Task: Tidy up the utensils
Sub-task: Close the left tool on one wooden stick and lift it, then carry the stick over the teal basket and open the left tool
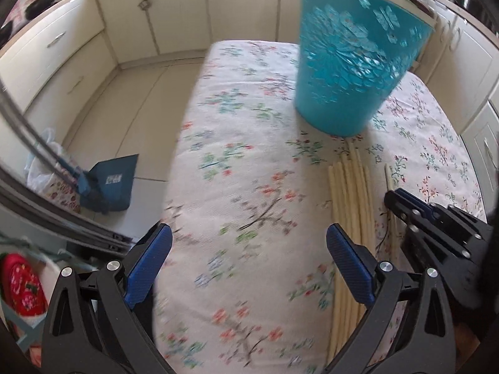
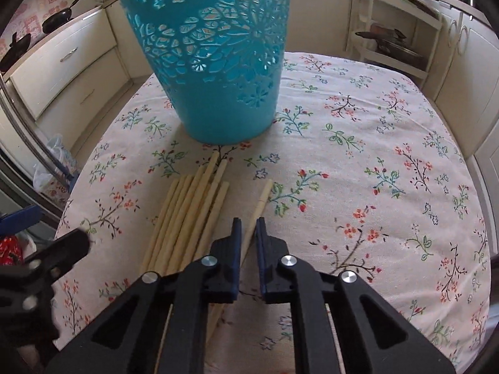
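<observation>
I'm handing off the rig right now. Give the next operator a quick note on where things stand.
Right gripper: shut on a single chopstick lying apart from the bundle, not yet lifted.
Left gripper: open, empty, over the tablecloth left of the bundle.
Chopstick bundle: flat on the cloth, just in front of the blue basket.
Done: nothing seen in the basket from here.
Left: lift the gripped chopstick into the basket, then move the bundle.

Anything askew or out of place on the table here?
One chopstick lies apart from the chopstick bundle, angled differently, with the right claw shut on it. The teal basket stands upright. Nothing spilled or damaged.
</observation>
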